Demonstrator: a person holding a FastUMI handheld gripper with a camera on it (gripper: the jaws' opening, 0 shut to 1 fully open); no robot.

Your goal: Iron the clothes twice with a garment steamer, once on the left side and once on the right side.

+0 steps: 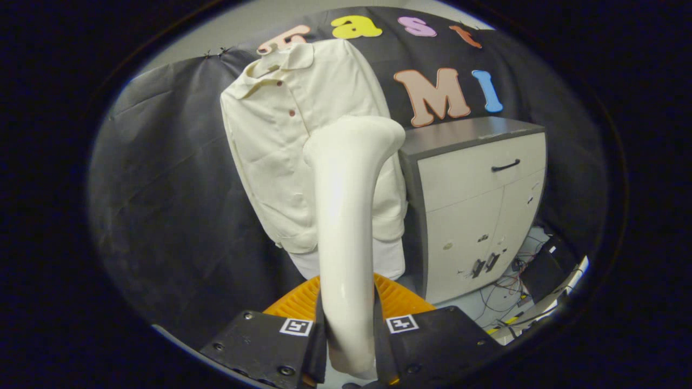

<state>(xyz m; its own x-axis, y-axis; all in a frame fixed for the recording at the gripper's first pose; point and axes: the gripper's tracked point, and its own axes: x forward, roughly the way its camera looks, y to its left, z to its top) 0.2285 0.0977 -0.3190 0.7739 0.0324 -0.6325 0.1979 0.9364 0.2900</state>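
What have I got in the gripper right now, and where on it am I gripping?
The gripper is shut on the garment steamer, both fingers clamping the lower end of its white handle; its head points up toward the hanging shirt.

Cream plastic garment steamer (348,227) clamped upright between both fingers of the gripper (348,346). Beyond it, cream button-up shirt (286,140) hangs against the booth wall. White two-door cabinet with grey top (476,205) right of shirt. Orange ribbed object (400,297) just ahead of fingers.
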